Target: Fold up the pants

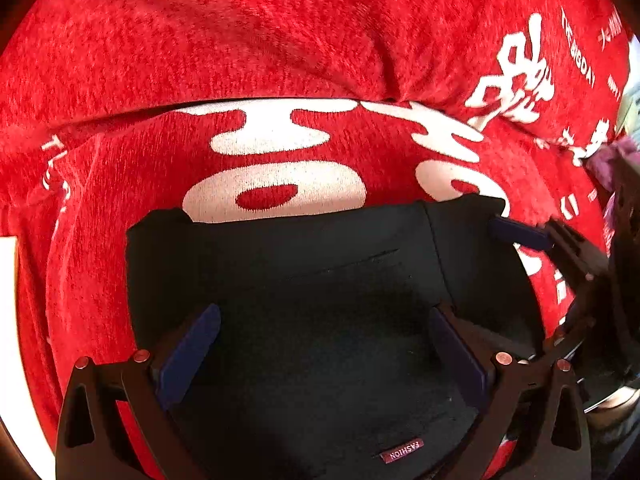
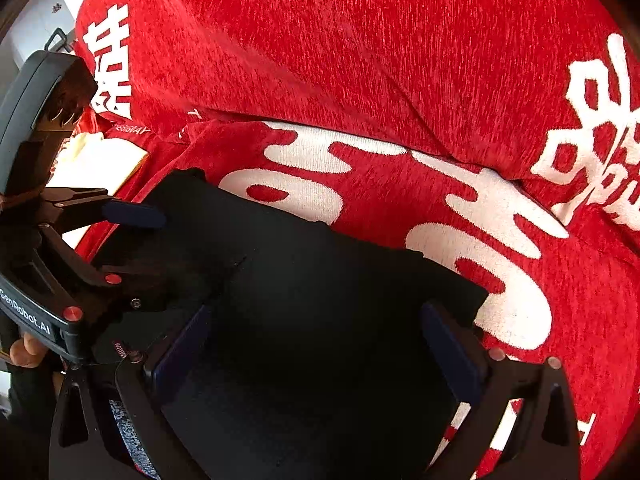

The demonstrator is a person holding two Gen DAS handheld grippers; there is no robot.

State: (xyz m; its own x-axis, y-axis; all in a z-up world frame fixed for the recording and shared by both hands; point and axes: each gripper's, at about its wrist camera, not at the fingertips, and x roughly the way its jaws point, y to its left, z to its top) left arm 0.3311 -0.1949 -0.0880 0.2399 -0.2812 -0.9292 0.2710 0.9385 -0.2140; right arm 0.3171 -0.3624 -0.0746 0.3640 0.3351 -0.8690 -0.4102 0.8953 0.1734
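Note:
Black pants (image 1: 320, 280) lie folded into a compact rectangle on a red blanket (image 1: 240, 40) with white characters. A small red "FASHION" label (image 1: 401, 450) shows near the lower edge. My left gripper (image 1: 324, 332) is open, its blue pads wide apart above the pants, holding nothing. My right gripper (image 2: 316, 328) is open too, hovering over the same pants (image 2: 320, 300). The right gripper's blue pad (image 1: 520, 234) reaches the pants' far right corner in the left wrist view. The left gripper's fingertip (image 2: 134, 214) shows at the pants' left edge in the right wrist view.
The red blanket (image 2: 360, 60) covers a sofa seat and backrest, with a crease where they meet. A purple cloth (image 1: 608, 160) lies at the right edge. A cream item (image 2: 100, 160) lies beyond the left gripper. A hand (image 2: 28, 350) holds the left gripper's handle.

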